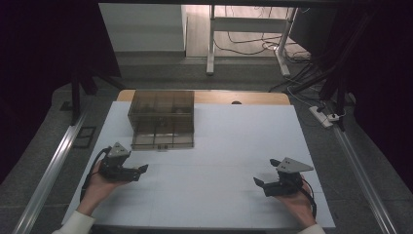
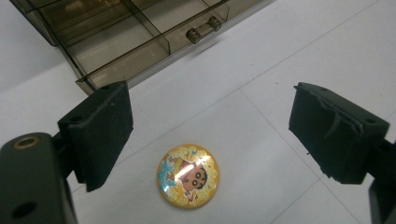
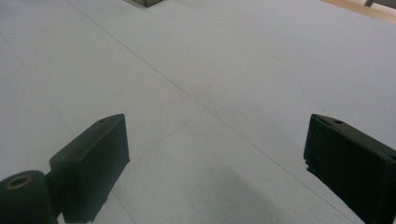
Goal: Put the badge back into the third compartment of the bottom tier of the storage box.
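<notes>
a lab or test room: a white-covered table [image 1: 219,185] stands between dark curtains [image 1: 39,58], with metal rails [image 1: 48,175] along its sides and loose cables and a power strip [image 1: 321,116] on the floor.

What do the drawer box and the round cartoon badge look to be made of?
The drawer box: smoke-tinted see-through plastic, glossy, since its dividers show through the walls; its handle looks like clear plastic too. The badge: probably a printed face under a shiny domed coating, going by the glare; its backing is hidden.
</notes>
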A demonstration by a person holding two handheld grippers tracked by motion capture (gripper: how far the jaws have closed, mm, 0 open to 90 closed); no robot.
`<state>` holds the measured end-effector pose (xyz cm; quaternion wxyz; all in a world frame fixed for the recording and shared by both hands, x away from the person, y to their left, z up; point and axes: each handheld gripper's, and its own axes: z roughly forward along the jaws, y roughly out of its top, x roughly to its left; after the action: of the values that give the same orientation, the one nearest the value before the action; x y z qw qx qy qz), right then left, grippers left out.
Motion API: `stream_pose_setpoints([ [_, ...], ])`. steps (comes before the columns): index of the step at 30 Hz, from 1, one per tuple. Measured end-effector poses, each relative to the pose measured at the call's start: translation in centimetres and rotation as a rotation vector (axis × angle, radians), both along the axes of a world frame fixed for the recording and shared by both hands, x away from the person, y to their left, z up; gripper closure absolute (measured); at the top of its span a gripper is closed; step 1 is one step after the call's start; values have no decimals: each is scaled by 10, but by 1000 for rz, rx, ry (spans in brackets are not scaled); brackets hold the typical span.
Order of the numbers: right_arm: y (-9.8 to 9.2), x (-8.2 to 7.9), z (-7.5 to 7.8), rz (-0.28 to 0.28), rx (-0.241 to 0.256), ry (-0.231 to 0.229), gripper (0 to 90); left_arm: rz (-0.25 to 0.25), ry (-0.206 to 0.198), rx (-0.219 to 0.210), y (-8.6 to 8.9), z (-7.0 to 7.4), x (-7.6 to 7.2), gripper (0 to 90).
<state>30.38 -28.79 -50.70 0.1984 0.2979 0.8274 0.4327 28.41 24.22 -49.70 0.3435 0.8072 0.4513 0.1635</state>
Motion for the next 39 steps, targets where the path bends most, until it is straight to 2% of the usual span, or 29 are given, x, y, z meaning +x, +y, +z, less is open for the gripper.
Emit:
stream_pose_setpoints([
  [8,1,2,-1,-1,-4,9,64,-31,42,54,0,2,22,146],
  [9,1,2,-1,-2,-5,10,64,-38,57,66,0,2,28,146],
  [13,0,1,-1,-6,-14,8,64,-47,78,75,0,0,32,149],
  [15,0,0,-1,-6,-18,7,64,-63,102,101,-1,-5,32,150],
  [22,1,0,-1,-3,-24,3,64,-65,122,124,0,-12,30,162],
  [27,0,0,-1,-4,-24,2,64,-85,160,149,-1,-18,30,164],
  [28,0,0,-1,-4,-24,2,64,-92,174,166,-2,-21,30,164],
  [34,0,0,-1,-3,-29,1,64,-112,194,180,-1,-25,26,177],
  [39,1,0,-1,6,-31,1,64,-109,203,195,1,-28,22,212],
])
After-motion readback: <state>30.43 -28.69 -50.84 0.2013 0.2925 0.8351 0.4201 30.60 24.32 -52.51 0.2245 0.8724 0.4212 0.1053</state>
